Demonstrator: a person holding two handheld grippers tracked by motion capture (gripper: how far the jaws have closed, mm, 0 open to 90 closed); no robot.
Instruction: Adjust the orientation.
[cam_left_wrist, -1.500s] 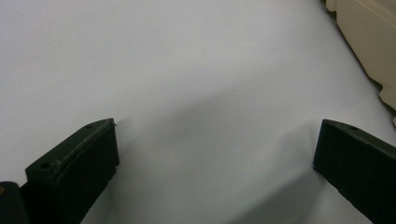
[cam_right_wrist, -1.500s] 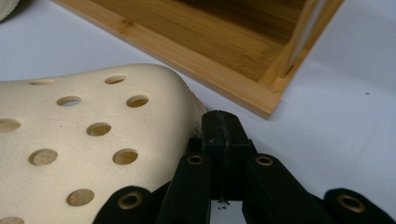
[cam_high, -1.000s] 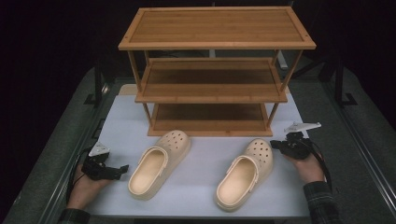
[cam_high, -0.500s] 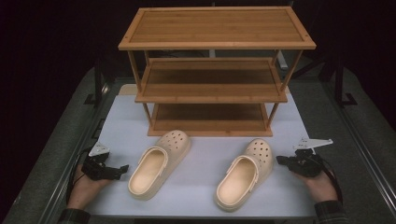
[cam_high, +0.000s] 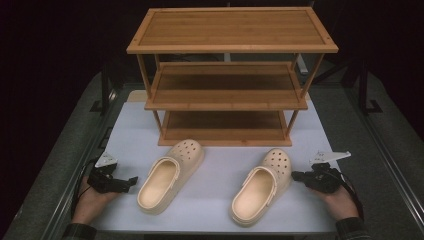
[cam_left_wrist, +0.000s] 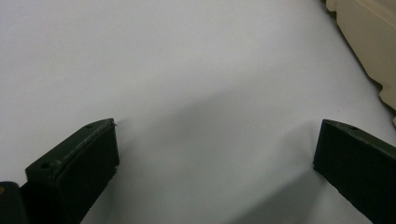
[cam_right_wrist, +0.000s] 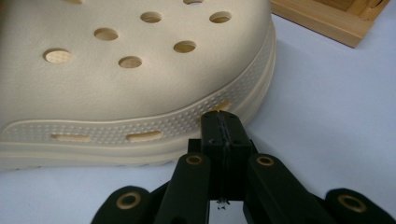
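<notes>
Cream-coloured clogs, the left clog (cam_high: 171, 173) and the right clog (cam_high: 261, 185), lie low in frame before the empty bamboo rack (cam_high: 227, 75), neither shelved yet, with the right gripper (cam_high: 298, 175) pressed together beside one and the left gripper (cam_high: 131, 180) spread.

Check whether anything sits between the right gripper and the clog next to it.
Nothing visible does. The right gripper, jaws shut, points straight at the side of the right clog, with bare white table around them. In the high view the right gripper sits just beside that clog.
</notes>
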